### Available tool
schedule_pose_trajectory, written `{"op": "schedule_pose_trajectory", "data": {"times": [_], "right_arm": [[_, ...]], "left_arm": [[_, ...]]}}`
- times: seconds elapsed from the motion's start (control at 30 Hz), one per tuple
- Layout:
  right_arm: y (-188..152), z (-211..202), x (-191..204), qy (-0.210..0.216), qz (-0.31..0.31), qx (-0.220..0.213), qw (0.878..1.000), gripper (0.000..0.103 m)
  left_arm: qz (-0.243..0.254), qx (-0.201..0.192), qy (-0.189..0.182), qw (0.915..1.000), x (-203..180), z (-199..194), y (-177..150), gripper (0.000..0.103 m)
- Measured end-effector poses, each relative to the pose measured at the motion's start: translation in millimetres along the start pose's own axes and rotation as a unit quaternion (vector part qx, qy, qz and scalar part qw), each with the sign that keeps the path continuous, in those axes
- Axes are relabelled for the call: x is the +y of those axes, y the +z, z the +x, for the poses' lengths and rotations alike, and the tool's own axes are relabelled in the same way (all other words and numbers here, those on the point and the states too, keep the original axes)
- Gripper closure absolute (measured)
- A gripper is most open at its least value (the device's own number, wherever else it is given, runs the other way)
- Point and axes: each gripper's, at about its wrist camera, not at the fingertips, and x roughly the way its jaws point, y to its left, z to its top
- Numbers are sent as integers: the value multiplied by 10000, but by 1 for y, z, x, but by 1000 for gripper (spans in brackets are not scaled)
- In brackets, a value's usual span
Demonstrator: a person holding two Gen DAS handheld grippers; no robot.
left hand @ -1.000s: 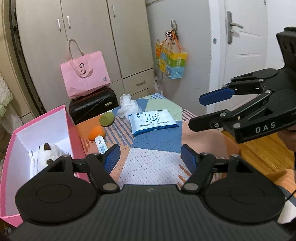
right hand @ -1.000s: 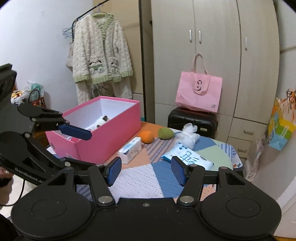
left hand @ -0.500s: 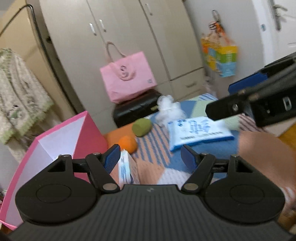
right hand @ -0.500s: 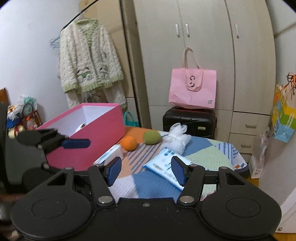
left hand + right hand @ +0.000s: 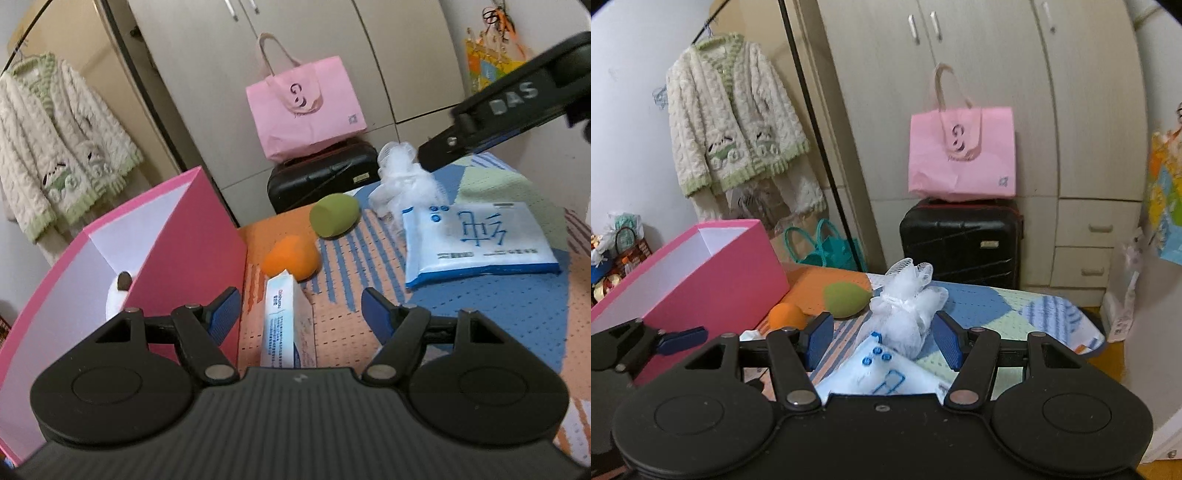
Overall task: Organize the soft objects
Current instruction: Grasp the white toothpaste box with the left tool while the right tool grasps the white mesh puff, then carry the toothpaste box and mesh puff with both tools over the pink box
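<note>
My left gripper (image 5: 301, 314) is open and empty, with a white and blue carton (image 5: 286, 325) between its fingers, beside the pink box (image 5: 184, 251). A white plush toy (image 5: 118, 295) lies in the box. An orange sponge (image 5: 291, 256) and a green sponge (image 5: 334, 216) lie beyond the carton. My right gripper (image 5: 882, 341) is open and empty, just short of the white mesh puff (image 5: 908, 306), above the blue and white wipes pack (image 5: 882, 380). The puff (image 5: 400, 177) and pack (image 5: 476, 240) also show in the left wrist view.
The table has a patchwork cloth (image 5: 997, 306). A black suitcase (image 5: 960, 243) with a pink bag (image 5: 962, 151) on it stands behind the table, before the wardrobe. A cardigan (image 5: 738, 122) hangs at the left. A teal bag (image 5: 827, 247) sits on the floor.
Both grippers have moved forward and down toward the table. The left one has closed in on the carton, the right one on the mesh puff. Both stay open.
</note>
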Motion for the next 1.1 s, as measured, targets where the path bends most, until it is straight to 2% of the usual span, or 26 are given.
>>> {"op": "schedule_pose_trajectory", "data": {"times": [0.13,0.2,0.27,0.33,0.47,0.63,0.67,0.7,0.73,0.77,0.8,0.87,1.0,1.1], "right_arm": [[10,33,-7,60,258,350,9990,38],[12,48,-12,73,421,539,9976,38],[12,61,-16,19,558,749,9956,37],[10,73,-19,-132,671,990,9927,35],[5,85,-21,-97,749,1062,9915,35],[3,89,-15,-81,430,977,9943,36],[1,89,-11,-140,313,950,9949,40],[0,89,-9,-157,212,924,9954,61],[0,88,-8,-115,145,896,9958,77],[0,86,-8,-49,130,820,9965,81],[-1,83,-6,-3,107,716,9974,84],[-2,75,0,-60,-55,438,9990,85],[2,54,10,-103,-205,-62,9997,85],[6,40,17,-35,-288,-278,9992,85]], "left_arm": [[52,151,-226,9996,-2,4,-3,34],[72,173,-231,9996,-3,3,-8,48],[-13,191,-306,9993,0,4,-11,53],[-274,184,-635,9974,8,5,-15,54],[-541,196,-792,9952,15,11,-17,60],[-744,346,-749,9938,17,24,-20,61],[-817,355,-780,9930,19,26,-19,61],[-850,373,-802,9924,19,26,-19,61],[-877,389,-828,9919,21,26,-19,61],[-923,397,-866,9912,22,26,-19,64],[-944,397,-876,9909,23,25,-20,74],[-950,380,-910,9906,25,24,-21,83],[-1039,335,-994,9890,27,22,-25,84],[-1053,337,-1048,9883,28,20,-27,83]]}}
